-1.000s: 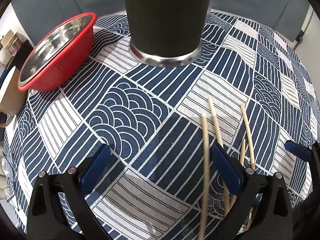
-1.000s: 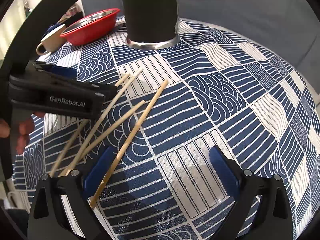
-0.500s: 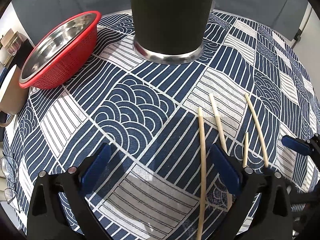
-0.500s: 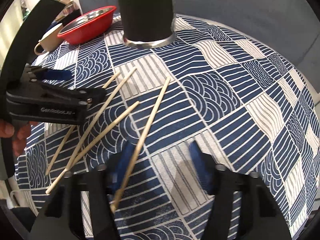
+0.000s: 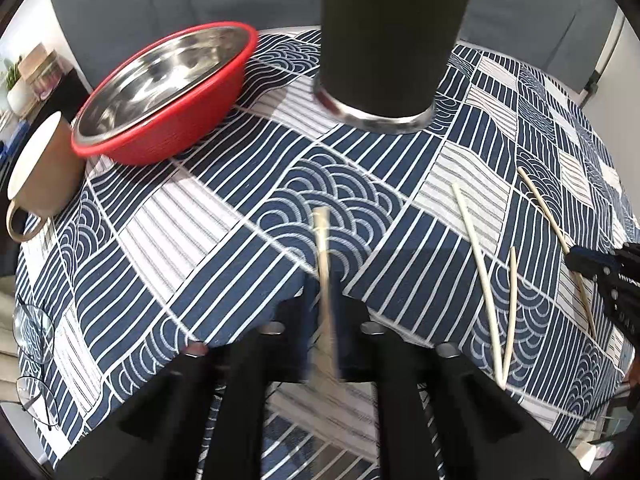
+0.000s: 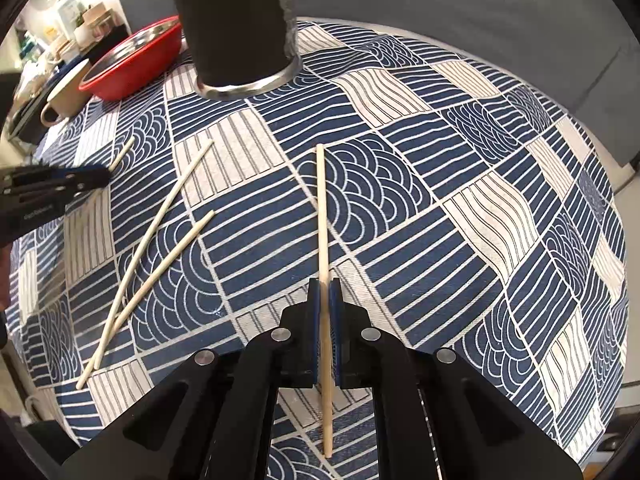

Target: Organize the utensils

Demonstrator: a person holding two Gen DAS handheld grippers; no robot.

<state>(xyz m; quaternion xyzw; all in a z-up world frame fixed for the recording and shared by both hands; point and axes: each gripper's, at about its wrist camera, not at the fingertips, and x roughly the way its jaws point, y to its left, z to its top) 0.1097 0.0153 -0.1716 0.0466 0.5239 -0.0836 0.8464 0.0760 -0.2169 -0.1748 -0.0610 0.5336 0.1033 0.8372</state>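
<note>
My left gripper (image 5: 327, 312) is shut on a wooden chopstick (image 5: 323, 248) that points forward toward the tall black tumbler (image 5: 394, 36). My right gripper (image 6: 325, 304) is shut on another wooden chopstick (image 6: 321, 208), also pointing toward the tumbler (image 6: 240, 20). Two loose chopsticks (image 6: 160, 216) lie crossed on the blue patterned cloth left of the right gripper; in the left wrist view they (image 5: 480, 280) lie to the right. The left gripper (image 6: 52, 188) shows at the left edge of the right wrist view.
A red colander with a steel bowl inside (image 5: 164, 92) stands at the back left, a tan mug (image 5: 40, 180) beside it. Eyeglasses (image 5: 32, 352) lie at the table's left edge. The round table (image 6: 520, 200) curves away on the right.
Both grippers have closed, each on a chopstick. The left gripper has shifted so its chopstick sits centred between the jaws; the right one has swung its chopstick upright.
</note>
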